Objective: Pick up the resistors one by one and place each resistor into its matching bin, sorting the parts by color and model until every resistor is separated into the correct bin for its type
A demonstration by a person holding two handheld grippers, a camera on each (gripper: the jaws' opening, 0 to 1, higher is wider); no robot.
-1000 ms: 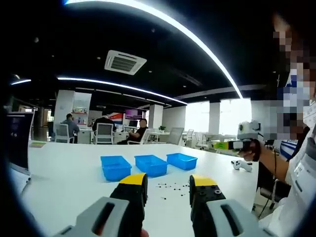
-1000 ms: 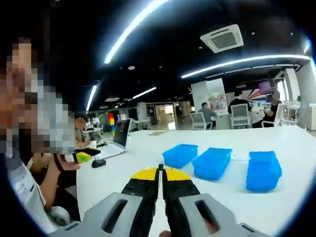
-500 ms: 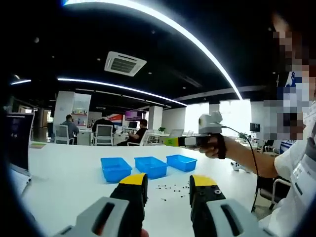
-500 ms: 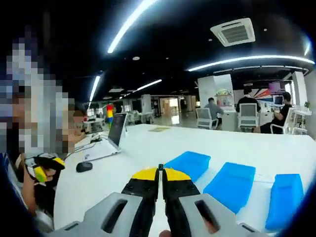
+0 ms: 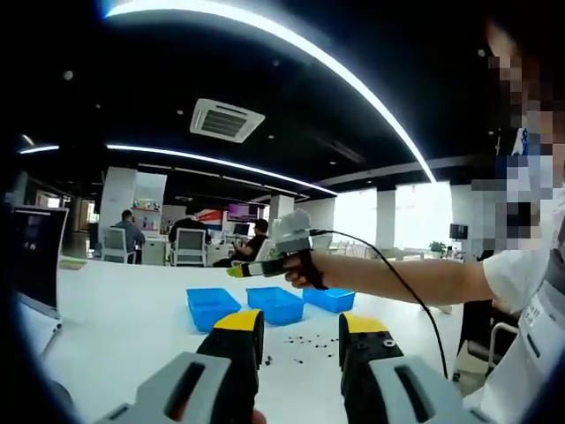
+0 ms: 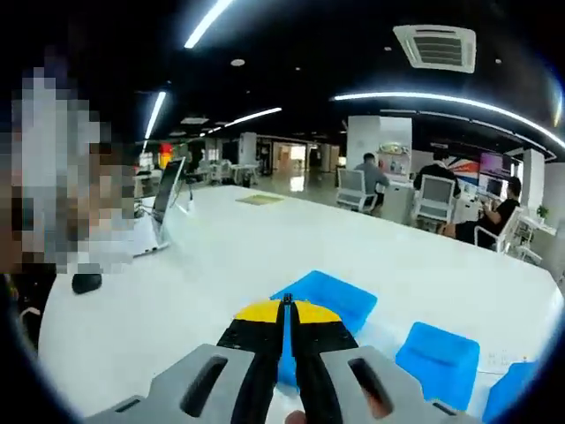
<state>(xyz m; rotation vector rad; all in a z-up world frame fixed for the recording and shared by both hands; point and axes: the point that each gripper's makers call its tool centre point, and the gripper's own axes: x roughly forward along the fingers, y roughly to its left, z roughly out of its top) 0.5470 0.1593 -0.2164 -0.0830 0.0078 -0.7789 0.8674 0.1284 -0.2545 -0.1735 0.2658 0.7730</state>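
Note:
Three blue bins stand in a row on the white table (image 5: 115, 309): left bin (image 5: 209, 305), middle bin (image 5: 275, 303), right bin (image 5: 334, 299). Small dark resistors (image 5: 298, 341) lie scattered in front of them. My left gripper (image 5: 300, 329) hovers low before the scatter, its yellow-tipped jaws apart and nothing between them. A hand carries my right gripper (image 5: 233, 271) in from the right, in the air above the bins. In the right gripper view that gripper (image 6: 287, 309) is shut, hanging over one blue bin (image 6: 331, 296). A tiny dark sliver sticks up at the seam; I cannot tell what it is.
A laptop (image 5: 35, 256) stands at the table's left edge, with its mouse (image 6: 86, 283) beside it. Two more bins (image 6: 441, 358) sit to the right in the right gripper view. People sit at desks (image 5: 190, 243) far behind. The person's arm (image 5: 397, 281) spans the right side.
The right gripper has swung from beyond the table's right end leftward to above the bins. The left gripper has stayed nearly still, jaws apart throughout.

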